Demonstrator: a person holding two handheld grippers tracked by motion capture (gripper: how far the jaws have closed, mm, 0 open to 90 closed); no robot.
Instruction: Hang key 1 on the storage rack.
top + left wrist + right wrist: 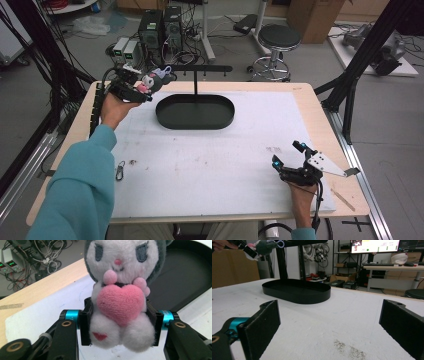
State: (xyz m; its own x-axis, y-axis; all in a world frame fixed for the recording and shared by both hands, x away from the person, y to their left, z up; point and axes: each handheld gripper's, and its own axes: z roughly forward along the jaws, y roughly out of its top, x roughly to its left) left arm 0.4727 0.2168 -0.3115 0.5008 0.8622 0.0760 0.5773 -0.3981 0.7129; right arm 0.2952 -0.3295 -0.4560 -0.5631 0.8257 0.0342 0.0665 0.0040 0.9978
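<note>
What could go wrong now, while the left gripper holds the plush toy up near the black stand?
1. The left gripper pinches only the soft lower body of the plush toy; it may slip or twist out.
2. The toy's small loop sits close to the stand's crossbar; it could miss or snag it.
3. A drop might land outside the black tray.

The plush (120,297) is white with a grey hood, a pink heart and a small red mark at 7 o'clock. The tray (195,112) is black, the mat (215,165) white, the sleeve (80,190) teal.
</note>
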